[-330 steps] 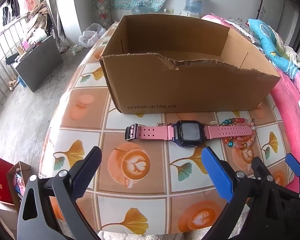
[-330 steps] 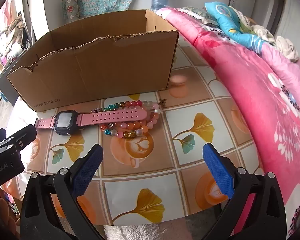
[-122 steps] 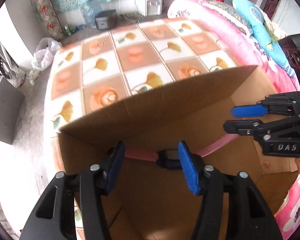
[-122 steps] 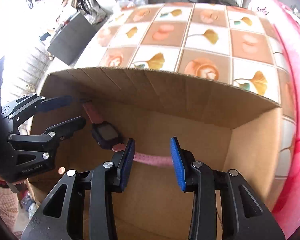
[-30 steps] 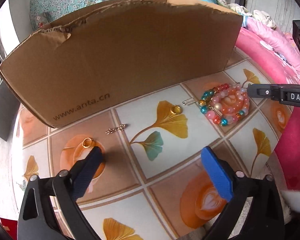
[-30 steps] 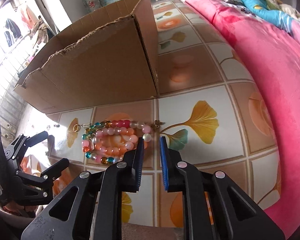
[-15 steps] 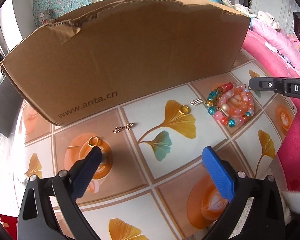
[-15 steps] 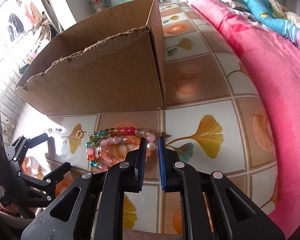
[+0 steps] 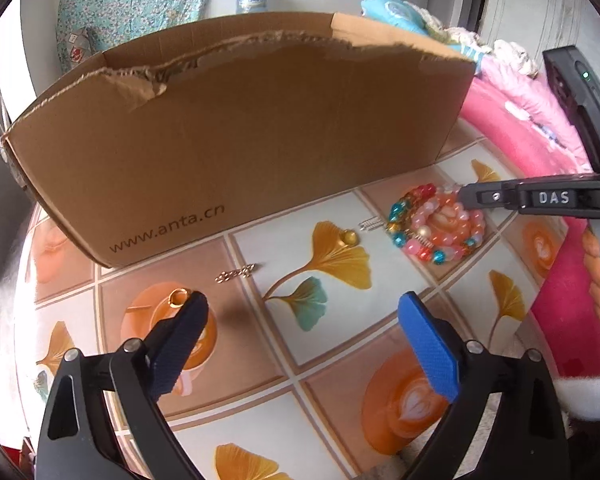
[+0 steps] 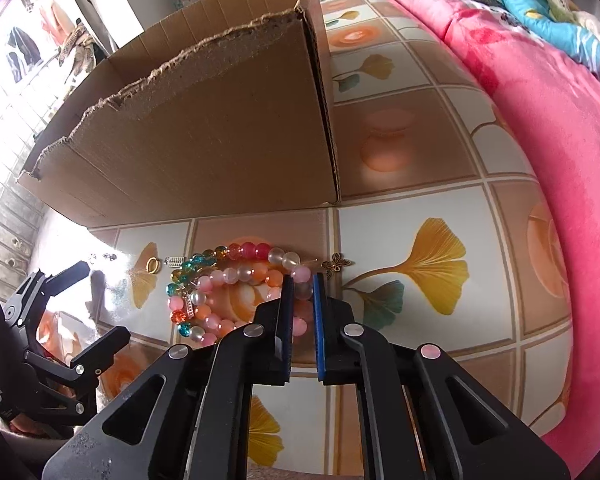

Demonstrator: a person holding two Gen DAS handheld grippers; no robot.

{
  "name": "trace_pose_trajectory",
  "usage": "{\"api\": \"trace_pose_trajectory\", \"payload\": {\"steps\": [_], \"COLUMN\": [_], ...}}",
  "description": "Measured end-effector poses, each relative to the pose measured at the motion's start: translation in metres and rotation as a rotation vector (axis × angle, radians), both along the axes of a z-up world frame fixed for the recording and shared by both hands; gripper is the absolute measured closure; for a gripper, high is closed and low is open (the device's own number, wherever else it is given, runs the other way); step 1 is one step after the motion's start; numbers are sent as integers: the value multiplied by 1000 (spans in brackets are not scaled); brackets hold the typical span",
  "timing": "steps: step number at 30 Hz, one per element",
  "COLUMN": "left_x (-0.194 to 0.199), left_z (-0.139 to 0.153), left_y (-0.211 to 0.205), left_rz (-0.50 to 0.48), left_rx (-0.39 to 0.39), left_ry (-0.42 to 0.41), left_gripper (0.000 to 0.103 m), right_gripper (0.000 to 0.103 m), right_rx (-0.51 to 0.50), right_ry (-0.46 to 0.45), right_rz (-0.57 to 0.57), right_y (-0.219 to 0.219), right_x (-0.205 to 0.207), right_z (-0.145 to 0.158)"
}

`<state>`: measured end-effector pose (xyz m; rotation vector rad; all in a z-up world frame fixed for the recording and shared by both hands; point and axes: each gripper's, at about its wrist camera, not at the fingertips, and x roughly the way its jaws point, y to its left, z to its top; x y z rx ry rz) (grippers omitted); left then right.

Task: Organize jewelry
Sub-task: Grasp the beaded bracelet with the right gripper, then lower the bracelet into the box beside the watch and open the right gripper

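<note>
The right gripper (image 10: pixel 301 280) pinches the colourful round-bead bracelets (image 10: pixel 236 284).
Its jaws have just been closing on a bead near the brown cardboard box (image 10: pixel 204 136); the left gripper (image 9: pixel 300 312) stands wide, holding nothing.

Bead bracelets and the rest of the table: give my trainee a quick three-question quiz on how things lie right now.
1. True or false: the bead bracelets lie inside the cardboard box.
2. What lies just right of the bracelets in the right wrist view? A. butterfly charm B. watch C. coin
3. How many gold rings lie on the table?

Key: 1 false; 2 A; 3 two.
</note>
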<state>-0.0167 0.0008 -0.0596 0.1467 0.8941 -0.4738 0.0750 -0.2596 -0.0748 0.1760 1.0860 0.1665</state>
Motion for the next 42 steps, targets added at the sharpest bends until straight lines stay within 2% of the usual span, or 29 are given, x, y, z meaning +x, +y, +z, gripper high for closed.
{"api": "trace_pose_trajectory", "payload": {"steps": [3, 8, 11, 14, 17, 24, 28, 30, 31, 36, 42], "left_x": [-2, 6, 12, 17, 18, 23, 21, 19, 19, 19, 12], "left_z": [10, 11, 7, 3, 0, 4, 4, 4, 3, 9, 38], "left_y": [-1, -8, -21, -31, -38, -57, -75, -81, -84, -78, -53], "left_rz": [-49, -98, -104, -119, -111, -102, -114, -116, -119, -126, -120], "left_rx": [-78, -177, -175, -176, -139, -42, 59, 85, 89, 41, -65], "left_ry": [-22, 34, 66, 95, 102, 105, 68, 49, 44, 37, -4], "left_gripper": [22, 46, 62, 72, 79, 84, 88, 89, 93, 94, 94], "right_gripper": [96, 96, 96, 96, 96, 96, 96, 96, 96, 96, 96], "right_rx": [65, 149, 168, 232, 241, 267, 271, 276, 277, 284, 292], "right_ry": [-23, -52, -58, -59, -61, -68, -68, -63, -62, -73, -117], "right_rz": [9, 51, 69, 86, 92, 87, 79, 73, 70, 55, 51], "right_y": [-1, 6, 10, 9, 12, 10, 4, 2, 2, -4, -10], "right_x": [-3, -3, -5, -6, -5, -9, -9, -9, -10, -14, -22], "right_z": [12, 27, 30, 31, 37, 38, 35, 32, 32, 34, 47]}}
